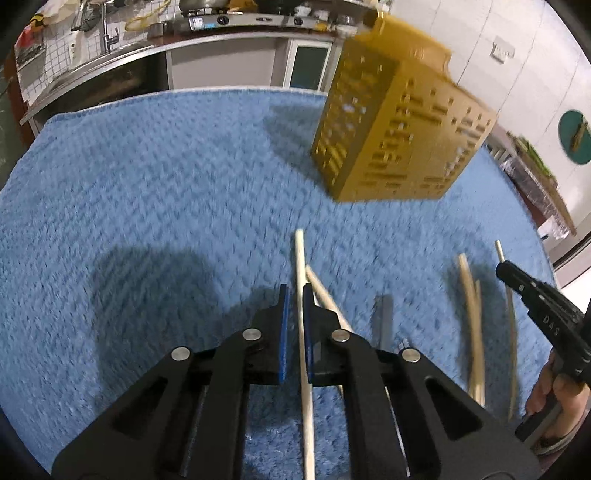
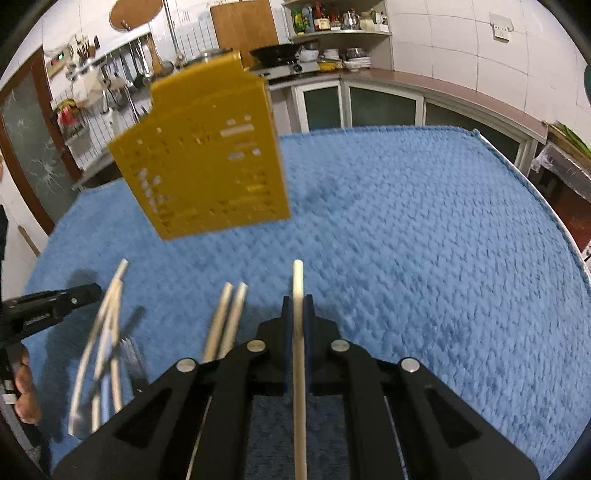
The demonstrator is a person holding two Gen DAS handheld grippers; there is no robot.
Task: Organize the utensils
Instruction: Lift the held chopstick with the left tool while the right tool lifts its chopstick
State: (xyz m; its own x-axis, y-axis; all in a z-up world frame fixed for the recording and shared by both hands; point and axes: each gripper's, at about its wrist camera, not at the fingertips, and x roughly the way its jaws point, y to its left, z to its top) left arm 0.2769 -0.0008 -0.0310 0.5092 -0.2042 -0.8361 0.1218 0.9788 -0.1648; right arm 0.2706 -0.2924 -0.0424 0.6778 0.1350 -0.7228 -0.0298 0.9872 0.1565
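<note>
A yellow slotted utensil holder [image 1: 399, 122] stands on the blue towel [image 1: 147, 184], ahead and to the right of my left gripper. My left gripper [image 1: 293, 295] is shut on a pale wooden chopstick [image 1: 300, 254] and holds it pointing forward above the towel. Another chopstick [image 1: 325, 295] lies under it. My right gripper [image 2: 297, 302] is shut on a second pale chopstick [image 2: 297, 280]; the holder [image 2: 207, 155] is ahead to its left. Loose chopsticks [image 2: 229, 314] and a metal utensil [image 1: 382, 317] lie on the towel between the two grippers.
The blue towel [image 2: 424, 221] covers the whole table. A kitchen counter with sink and stove [image 1: 147, 40] runs behind it. Shelves with bottles and pans [image 2: 332, 33] stand at the back. The table's right edge [image 2: 535, 192] lies near a side bench.
</note>
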